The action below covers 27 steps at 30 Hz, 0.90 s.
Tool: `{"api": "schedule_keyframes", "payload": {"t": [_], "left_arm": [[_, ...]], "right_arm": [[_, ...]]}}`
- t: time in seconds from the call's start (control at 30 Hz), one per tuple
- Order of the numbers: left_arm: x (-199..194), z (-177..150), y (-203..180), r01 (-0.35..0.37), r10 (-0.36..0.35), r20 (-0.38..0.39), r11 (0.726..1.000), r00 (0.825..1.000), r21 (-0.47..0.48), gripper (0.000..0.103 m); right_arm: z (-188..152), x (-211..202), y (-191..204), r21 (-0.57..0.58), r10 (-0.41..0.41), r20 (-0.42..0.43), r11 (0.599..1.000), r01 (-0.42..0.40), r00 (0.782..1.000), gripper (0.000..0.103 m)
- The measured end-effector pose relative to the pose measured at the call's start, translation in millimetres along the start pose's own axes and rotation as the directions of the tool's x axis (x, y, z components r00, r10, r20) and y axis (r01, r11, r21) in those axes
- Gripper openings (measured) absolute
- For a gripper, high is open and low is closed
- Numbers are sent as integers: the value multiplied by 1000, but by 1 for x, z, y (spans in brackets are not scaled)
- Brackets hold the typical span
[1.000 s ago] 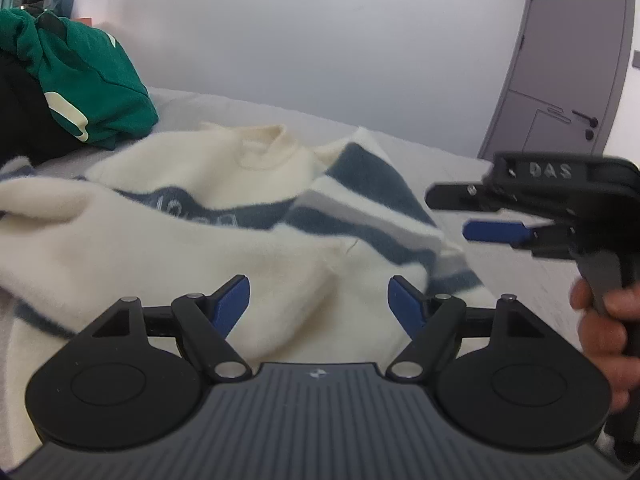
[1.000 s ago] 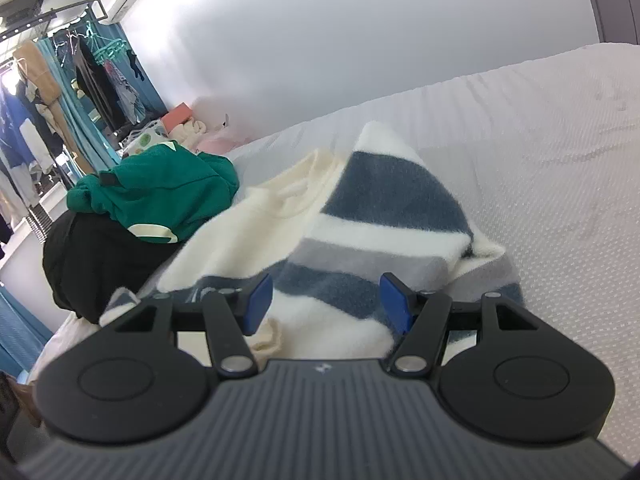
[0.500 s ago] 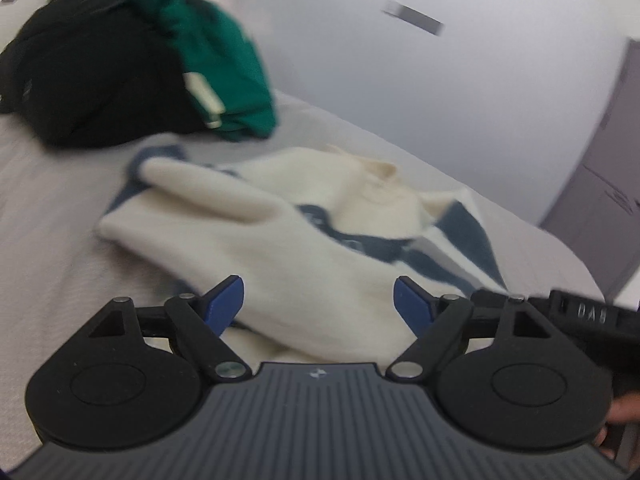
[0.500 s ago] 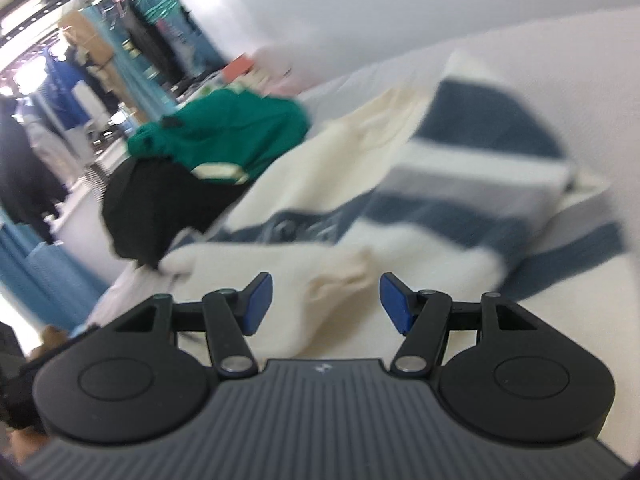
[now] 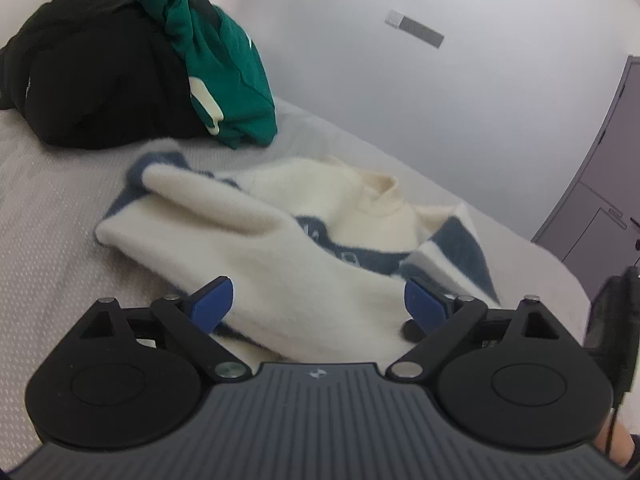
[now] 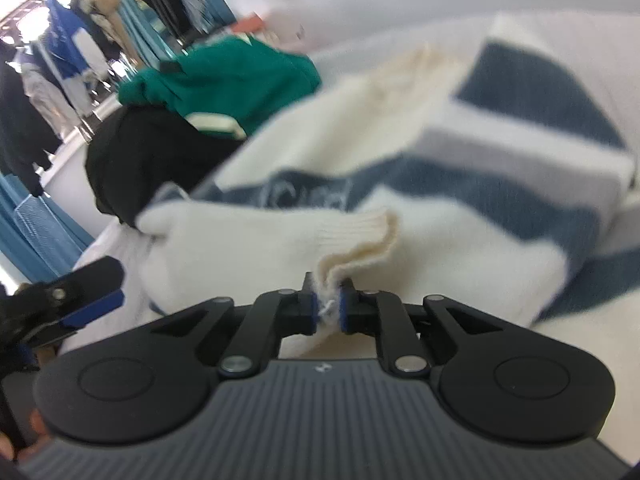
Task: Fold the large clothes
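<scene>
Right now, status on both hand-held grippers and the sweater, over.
Right hand-held gripper just closed, shut on sweater cuff. Left hand-held gripper open, jaws just widened, over the sweater, not gripping. Green garment and black garment piled behind, clear.

Hanging clothes (image 6: 60, 40) blurred; door (image 5: 600, 200) cut off at edge.

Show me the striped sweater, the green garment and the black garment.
striped sweater (image 5: 304, 280): left wrist view, cream folded body.
green garment (image 5: 236, 80): left wrist view, its front side.
black garment (image 5: 100, 72): left wrist view, its middle.

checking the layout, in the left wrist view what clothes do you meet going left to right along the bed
black garment → green garment → cream and blue striped sweater
</scene>
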<state>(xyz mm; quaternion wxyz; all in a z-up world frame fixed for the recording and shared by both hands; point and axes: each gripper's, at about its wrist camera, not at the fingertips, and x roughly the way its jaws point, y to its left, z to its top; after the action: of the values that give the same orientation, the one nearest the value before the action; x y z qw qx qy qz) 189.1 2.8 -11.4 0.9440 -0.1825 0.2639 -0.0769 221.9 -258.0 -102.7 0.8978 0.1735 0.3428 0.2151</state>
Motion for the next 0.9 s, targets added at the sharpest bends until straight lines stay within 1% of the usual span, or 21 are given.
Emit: {"api": "schedule_keyframes", "payload": {"t": [0.07, 0.13, 0.2, 0.3, 0.37, 0.43, 0.47, 0.53, 0.57, 0.63, 0.7, 0.8, 0.9], "left_arm": [[-5, 3, 1, -1, 2, 21, 1000, 1000, -6, 97], [-11, 4, 3, 0, 0, 39, 1000, 999, -7, 98], [-15, 7, 5, 5, -4, 43, 1000, 999, -15, 98], [-22, 12, 10, 43, -42, 37, 998, 998, -49, 98], [-27, 16, 15, 102, -99, 33, 991, 995, -86, 98], [-31, 19, 17, 144, -141, 38, 983, 989, -114, 98], [-33, 19, 17, 148, -144, 43, 982, 989, -116, 98], [-34, 19, 15, 148, -144, 44, 984, 989, -102, 98], [-34, 19, 13, 149, -146, 39, 985, 989, -91, 98], [-33, 16, 9, 140, -138, 32, 988, 990, -70, 98], [-29, 13, 5, 116, -115, 22, 992, 993, -49, 98], [-22, 9, 2, 89, -89, 4, 996, 996, -20, 98], [-15, 4, -2, 67, -66, -18, 998, 998, 21, 98]], "right_arm": [[6, -15, 2, -28, -4, 52, 1000, 5, 999, 12], [11, -29, 2, -23, -11, 98, 1000, 13, 995, 12], [15, -45, -1, -18, -44, 153, 999, 48, 987, 11], [19, -66, -12, 9, -145, 217, 989, 147, 965, 11], [21, -77, -26, 59, -255, 225, 967, 248, 941, 11], [20, -81, -37, 97, -372, 202, 928, 359, 906, 11], [18, -81, -46, 125, -421, 179, 906, 404, 889, 11], [13, -76, -62, 172, -479, 109, 872, 458, 871, 11], [11, -73, -70, 193, -495, 78, 859, 474, 865, 11], [7, -68, -80, 227, -508, 36, 843, 488, 861, 11], [6, -63, -87, 248, -512, 10, 833, 494, 859, 12], [5, -56, -93, 245, -515, -17, 829, 503, 857, 12], [6, -53, -88, 253, -512, -21, 828, 500, 859, 13]]}}
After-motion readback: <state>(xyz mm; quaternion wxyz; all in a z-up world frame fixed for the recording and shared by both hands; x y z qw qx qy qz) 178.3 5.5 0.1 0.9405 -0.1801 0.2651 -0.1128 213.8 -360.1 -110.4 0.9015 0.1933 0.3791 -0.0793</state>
